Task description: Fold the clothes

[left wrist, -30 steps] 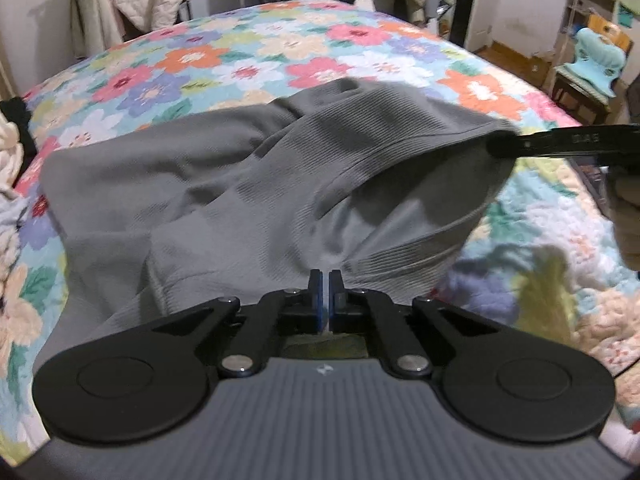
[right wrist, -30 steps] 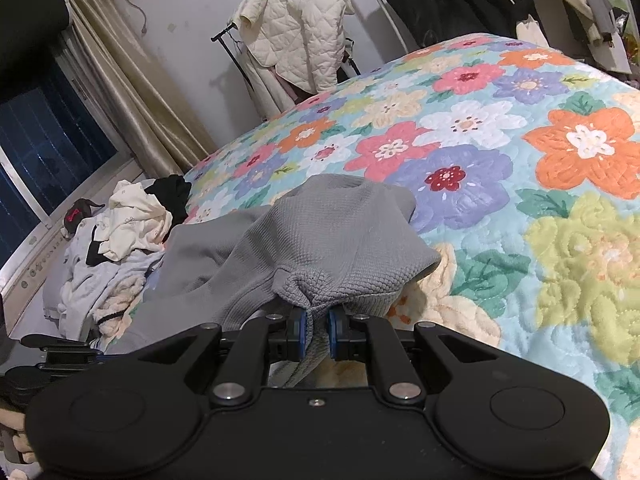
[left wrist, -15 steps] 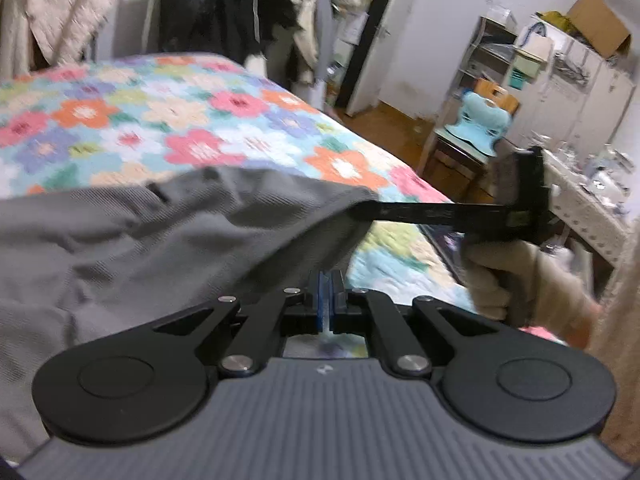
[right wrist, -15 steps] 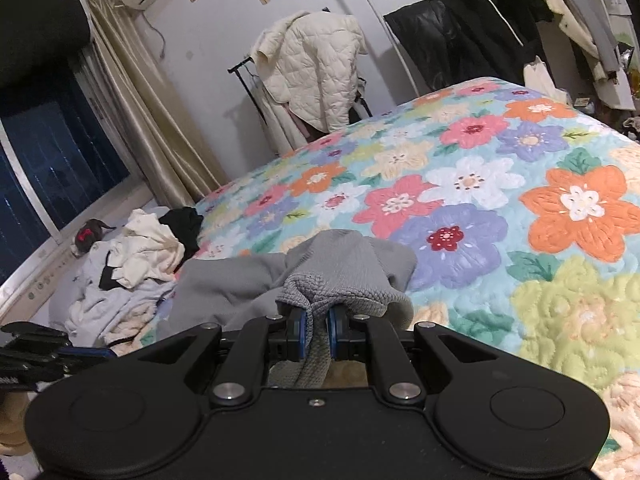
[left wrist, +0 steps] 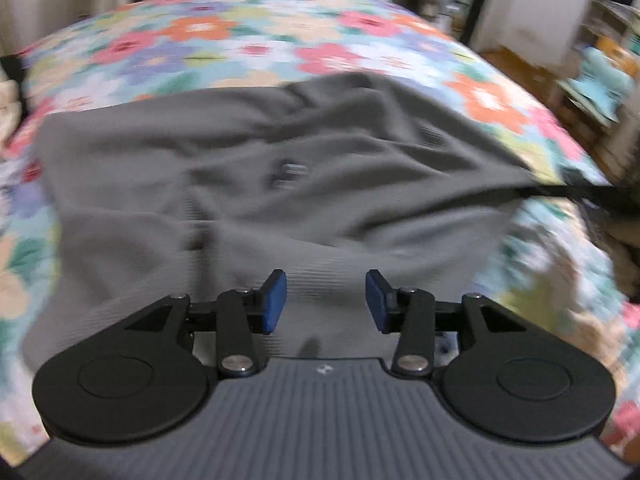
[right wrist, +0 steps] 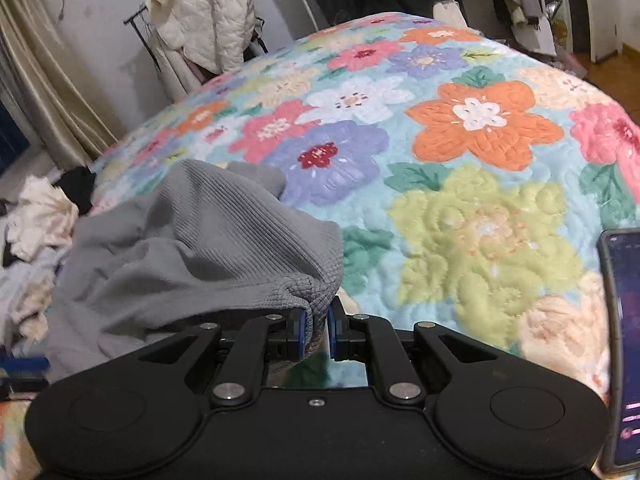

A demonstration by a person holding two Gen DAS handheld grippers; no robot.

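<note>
A grey ribbed knit garment (left wrist: 256, 184) lies spread on the flowered quilt (left wrist: 208, 28) of a bed. My left gripper (left wrist: 326, 302) hovers over the garment's near edge, its jaws opening, blue pads apart, with no cloth pinched between them. In the right wrist view the same grey garment (right wrist: 192, 248) is bunched at the left, and my right gripper (right wrist: 318, 334) is shut on a thick fold of its edge. In the left wrist view the right gripper's black fingers (left wrist: 576, 192) hold the garment's far right corner. The left wrist view is blurred.
A heap of white, black and grey clothes (right wrist: 36, 232) lies at the bed's left side. A phone (right wrist: 624, 344) with a lit screen rests on the quilt (right wrist: 480, 216) at the right. A cream quilted jacket (right wrist: 208, 12) hangs on a rack behind the bed.
My left gripper has let go of the garment and its jaws now stand apart. The garment has dropped flatter onto the quilt. My right gripper has moved lower, still gripping the fold.
</note>
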